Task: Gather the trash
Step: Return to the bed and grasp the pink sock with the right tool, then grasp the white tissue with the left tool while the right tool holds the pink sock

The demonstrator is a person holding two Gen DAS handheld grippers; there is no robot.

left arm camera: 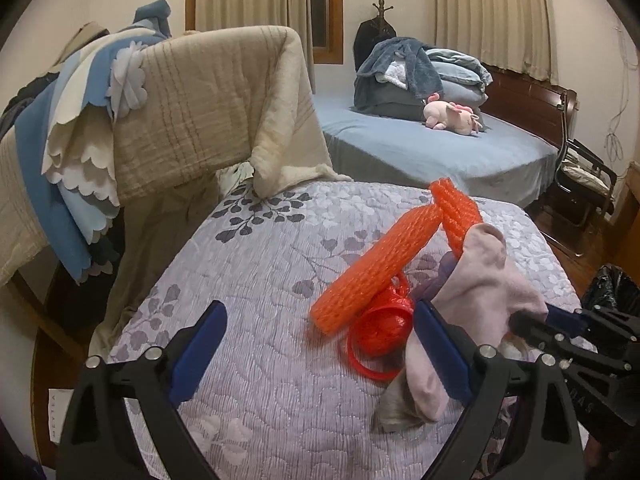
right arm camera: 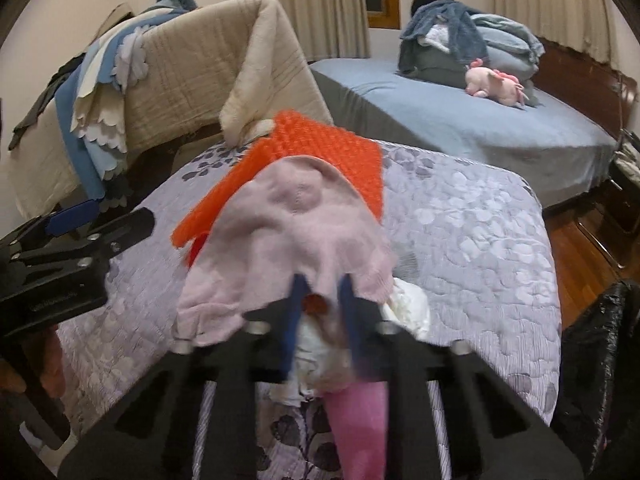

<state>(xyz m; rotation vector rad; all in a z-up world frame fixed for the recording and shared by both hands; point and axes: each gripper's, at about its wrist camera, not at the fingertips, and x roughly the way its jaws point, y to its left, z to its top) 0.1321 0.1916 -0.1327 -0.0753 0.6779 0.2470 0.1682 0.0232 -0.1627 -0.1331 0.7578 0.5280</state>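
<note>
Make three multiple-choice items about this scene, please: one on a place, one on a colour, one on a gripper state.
1. Where does the pink plush toy lie?
A. on the blue bed
B. on the floor
C. on the chair

2. What colour is the foam net sleeve?
A. green
B. orange
C. white

3. How does the left gripper stand?
A. shut on a bag
B. shut on a sock
C. open

Answers: 1 A, it rests on the blue sheet by the folded blankets. 2 B, plainly orange. 3 C, its fingers are wide apart, holding nothing.

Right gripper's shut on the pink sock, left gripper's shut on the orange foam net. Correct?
Half right. The left wrist view shows the left gripper open and empty, with the orange foam net beyond it. The right gripper is shut on the pink sock.
</note>
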